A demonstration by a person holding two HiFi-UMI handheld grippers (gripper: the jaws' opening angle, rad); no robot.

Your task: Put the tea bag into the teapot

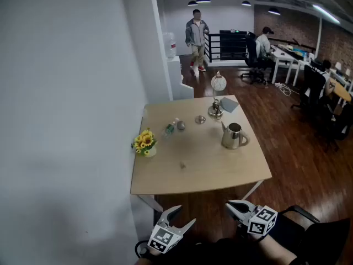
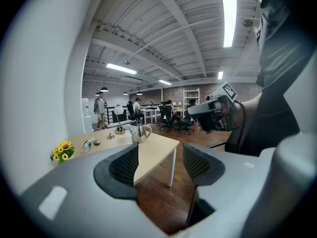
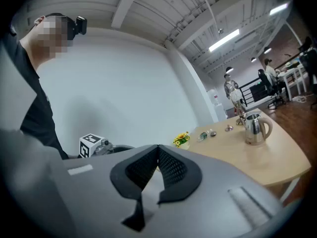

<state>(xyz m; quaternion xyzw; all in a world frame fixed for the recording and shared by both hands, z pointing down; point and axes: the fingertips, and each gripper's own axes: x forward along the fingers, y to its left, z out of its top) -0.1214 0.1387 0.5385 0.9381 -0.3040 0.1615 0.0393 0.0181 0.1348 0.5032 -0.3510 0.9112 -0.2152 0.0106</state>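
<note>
A steel teapot (image 1: 234, 136) stands on the right half of the wooden table (image 1: 220, 170). It also shows as the teapot (image 2: 139, 132) and the teapot (image 3: 255, 128) in the two gripper views. A tiny tea bag (image 1: 182, 164) lies near the table's middle front. Both grippers hang below the table's near edge, well short of these things. My left gripper (image 1: 186, 214) is open and empty, and its jaws stand wide apart in the left gripper view (image 2: 160, 160). My right gripper (image 1: 234, 207) is shut on nothing, with its pads meeting at the tips (image 3: 158, 150).
Also on the table are a small pot of sunflowers (image 1: 144, 142), a lying bottle (image 1: 170, 128), a small lid (image 1: 200, 120), a desk lamp (image 1: 217, 95) and a grey pad (image 1: 229, 105). A white wall (image 1: 66, 120) runs along the left. People and office desks stand far behind.
</note>
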